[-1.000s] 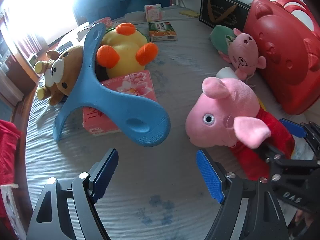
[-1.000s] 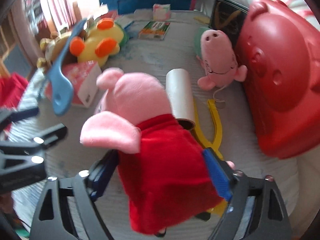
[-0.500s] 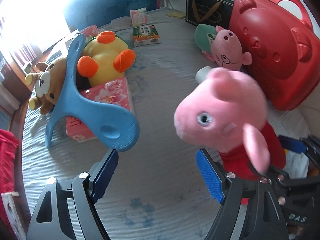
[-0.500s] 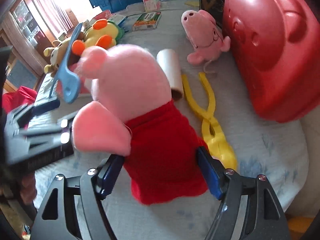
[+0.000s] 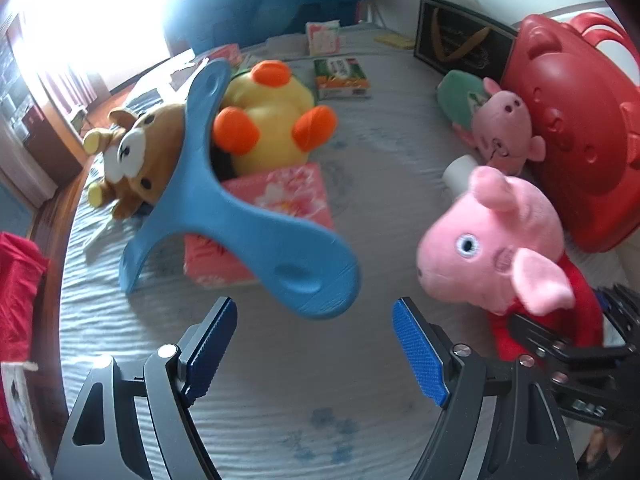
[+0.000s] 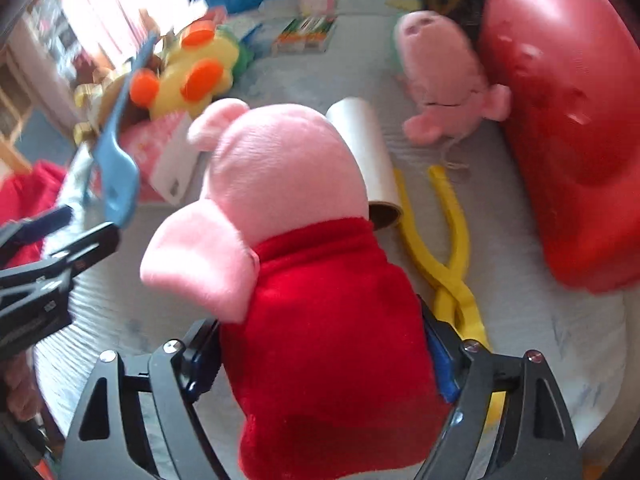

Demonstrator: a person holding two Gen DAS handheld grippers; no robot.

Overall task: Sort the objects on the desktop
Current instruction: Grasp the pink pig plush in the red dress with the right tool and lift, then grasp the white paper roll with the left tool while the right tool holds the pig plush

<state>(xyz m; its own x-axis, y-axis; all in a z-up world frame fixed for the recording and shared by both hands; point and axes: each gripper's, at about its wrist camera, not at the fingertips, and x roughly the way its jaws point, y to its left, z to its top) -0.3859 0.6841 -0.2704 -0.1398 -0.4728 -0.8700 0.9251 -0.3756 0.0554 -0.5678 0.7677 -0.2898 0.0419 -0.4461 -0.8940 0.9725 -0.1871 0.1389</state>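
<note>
A pink pig plush in a red dress is clamped by the right gripper; the left gripper is spread and empty.

In the right wrist view, the right gripper [image 6: 320,356] is pressed onto the red dress of the pig plush [image 6: 304,240] at 6 o'clock. Yellow tongs [image 6: 444,240], arms spread, lie on the bedsheet [image 6: 560,340] at 3 o'clock, beside a cardboard tube [image 6: 368,152]. In the left wrist view, the left gripper [image 5: 314,346] is seen below blue tongs [image 5: 240,216], propped on a pink tissue box [image 5: 288,192], arms spread toward 11 o'clock.

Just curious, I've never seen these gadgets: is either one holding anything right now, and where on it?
The right tool grips the pink pig plush by its red-dressed body. The left tool is open and holds nothing.
</note>
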